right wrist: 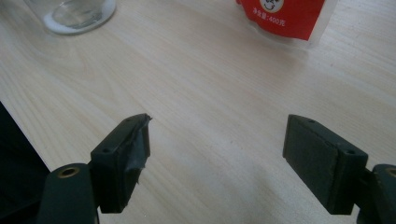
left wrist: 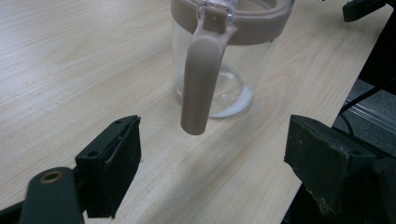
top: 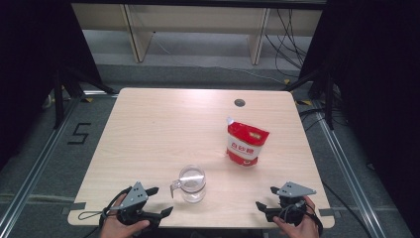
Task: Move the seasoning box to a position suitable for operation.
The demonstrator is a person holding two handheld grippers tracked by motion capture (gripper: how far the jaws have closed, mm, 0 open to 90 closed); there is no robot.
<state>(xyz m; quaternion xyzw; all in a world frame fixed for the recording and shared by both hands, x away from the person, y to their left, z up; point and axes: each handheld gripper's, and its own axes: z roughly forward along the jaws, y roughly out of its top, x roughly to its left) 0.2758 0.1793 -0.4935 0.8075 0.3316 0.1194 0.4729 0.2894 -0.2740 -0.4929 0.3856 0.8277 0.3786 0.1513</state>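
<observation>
We are holding our left gripper (top: pixel 157 201) low at the near left edge of the surface (top: pixel 148 129). Its fingers (left wrist: pixel 112 163) are spread wide and are pinching nothing. They are pointing toward the jug (top: pixel 192 183), which is standing upright near the front middle of the surface. In the left gripper view, the jug's brown handle (left wrist: pixel 201 81) is hanging down between and just past the two fingers, not touching them. We think the handle is facing this way so that our left fingers can close on it and keep the jug steady. The jug is clear, with a brown rim on top, and a little white stuff seems to be sitting at the bottom.

Farther right and farther back, the red bag (top: pixel 246 142) is standing up by itself, with a small white spout at its top corner. It is well apart from the jug. We think it is waiting there to be picked up and tipped into the jug.

At the near right edge we are holding our right gripper (top: pixel 266 197). Its fingers (right wrist: pixel 123 161) are also spread wide with nothing between them, just bare wood below. They are aiming toward the red bag, which is still well ahead of them.
</observation>
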